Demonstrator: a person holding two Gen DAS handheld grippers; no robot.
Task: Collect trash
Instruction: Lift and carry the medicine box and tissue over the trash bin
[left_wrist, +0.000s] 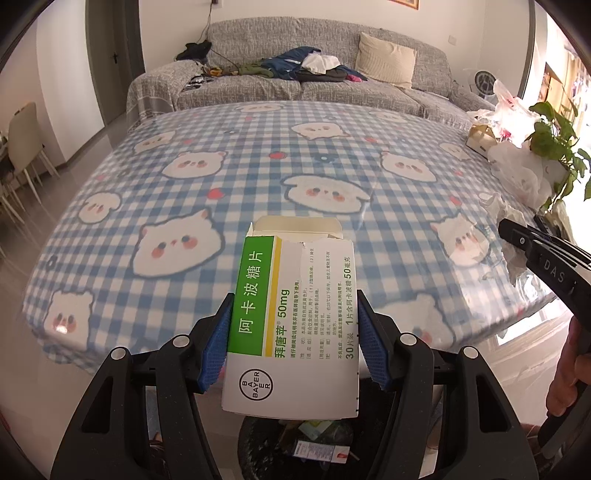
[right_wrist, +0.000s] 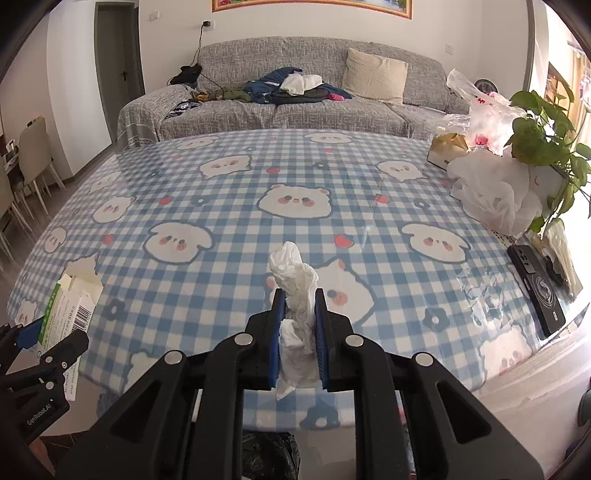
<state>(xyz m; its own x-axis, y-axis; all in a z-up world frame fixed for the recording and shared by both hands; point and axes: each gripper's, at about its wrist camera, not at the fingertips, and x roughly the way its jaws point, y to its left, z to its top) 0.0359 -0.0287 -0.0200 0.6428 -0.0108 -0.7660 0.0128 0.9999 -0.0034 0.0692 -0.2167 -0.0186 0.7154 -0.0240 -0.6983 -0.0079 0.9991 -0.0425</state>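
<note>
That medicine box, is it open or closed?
Open: the box has its far end torn, flaps standing up around a hollow inside.

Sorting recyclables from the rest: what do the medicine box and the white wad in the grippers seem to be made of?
Medicine box: thin paperboard with a smooth printed coat, judging by its ragged torn top edge and pale, uncoated-looking inside.

White wad: probably tissue paper, matte and softly crumpled, squeezed thin between the right hand-held gripper's pads; thin plastic film can't be ruled out.

Bin (left_wrist: 295, 448) mostly hidden behind medicine box (left_wrist: 291, 325); fine print illegible.
</note>
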